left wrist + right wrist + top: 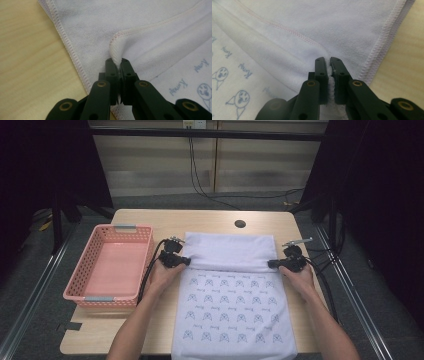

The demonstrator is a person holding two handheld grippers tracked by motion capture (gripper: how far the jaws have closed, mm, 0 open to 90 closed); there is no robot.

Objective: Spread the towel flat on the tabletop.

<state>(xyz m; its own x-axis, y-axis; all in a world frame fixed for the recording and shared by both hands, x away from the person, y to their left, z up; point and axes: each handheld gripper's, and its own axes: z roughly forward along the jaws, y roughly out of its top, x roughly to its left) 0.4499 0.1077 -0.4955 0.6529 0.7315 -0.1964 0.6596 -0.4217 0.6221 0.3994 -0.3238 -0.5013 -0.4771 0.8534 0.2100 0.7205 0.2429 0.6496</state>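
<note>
A white towel (232, 305) printed with small blue figures lies on the wooden table (210, 220), its far end folded back toward me so the plain underside (230, 251) faces up. My left gripper (187, 261) is shut on the left corner of the folded edge; a pinch of hemmed cloth (115, 51) rises between its jaws. At the right corner my right gripper (270, 264) is shut on the same edge, with towel pile (329, 75) squeezed between its black jaws. A hand holds each gripper.
A pink plastic basket (145, 245), nothing in it, stands on the table's left side, close to my left gripper. A round hole (240, 224) sits in the tabletop beyond the towel. Cables trail from both grippers. Bare wood (30, 65) lies beside the towel's left hem.
</note>
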